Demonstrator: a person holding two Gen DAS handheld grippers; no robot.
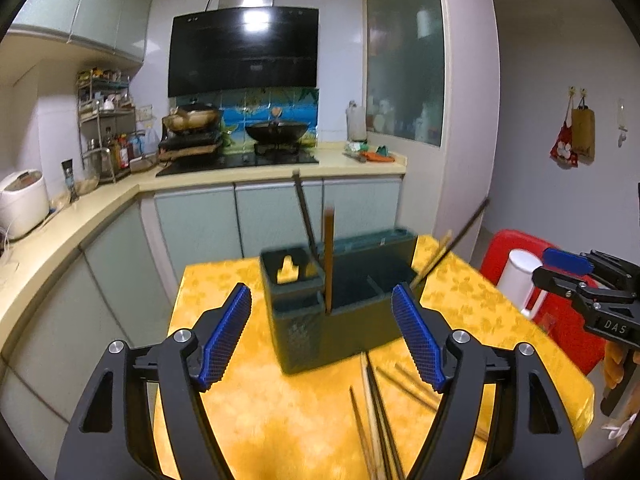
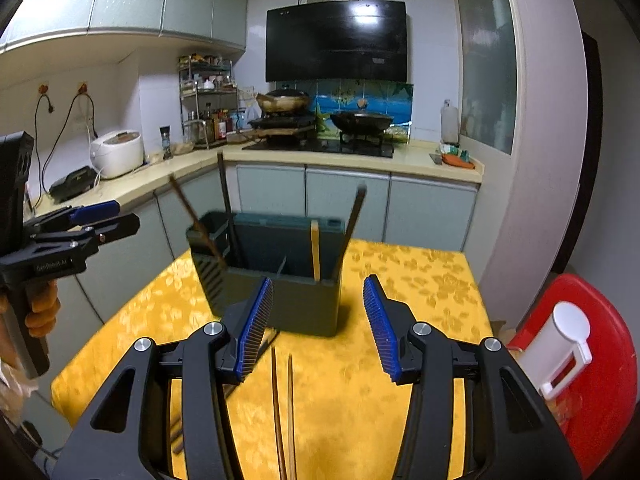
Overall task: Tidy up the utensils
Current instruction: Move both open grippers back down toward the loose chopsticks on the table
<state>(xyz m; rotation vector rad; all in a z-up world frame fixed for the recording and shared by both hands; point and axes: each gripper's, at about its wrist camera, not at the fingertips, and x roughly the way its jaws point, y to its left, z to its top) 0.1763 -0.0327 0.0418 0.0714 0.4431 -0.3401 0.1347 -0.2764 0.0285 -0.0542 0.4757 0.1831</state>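
A: Left hand-held gripper (image 1: 321, 334)?
B: Jaws apart, nothing between the pads. Dark green utensil holder (image 1: 340, 292) straight ahead, standing on the yellow-clothed desk (image 1: 256, 412) toward its far edge.
A: Right hand-held gripper (image 2: 319, 330)?
B: Jaws apart too, narrower gap, empty. Same holder just beyond the fingertips.
A: Loose chopsticks?
B: Lying flat on the desk by the near edge, below and between the right pads (image 2: 282, 412); in the left view, a bundle (image 1: 376, 420) low, nearer the right-side finger. Not touched by either gripper.
A: Inside the holder?
B: Several sticks upright or leaning: dark one (image 1: 306, 216) and brown one (image 1: 328, 256) near the small compartments, two more leaning out at the other end (image 1: 452, 246). Blurred, exact compartments hard to tell.
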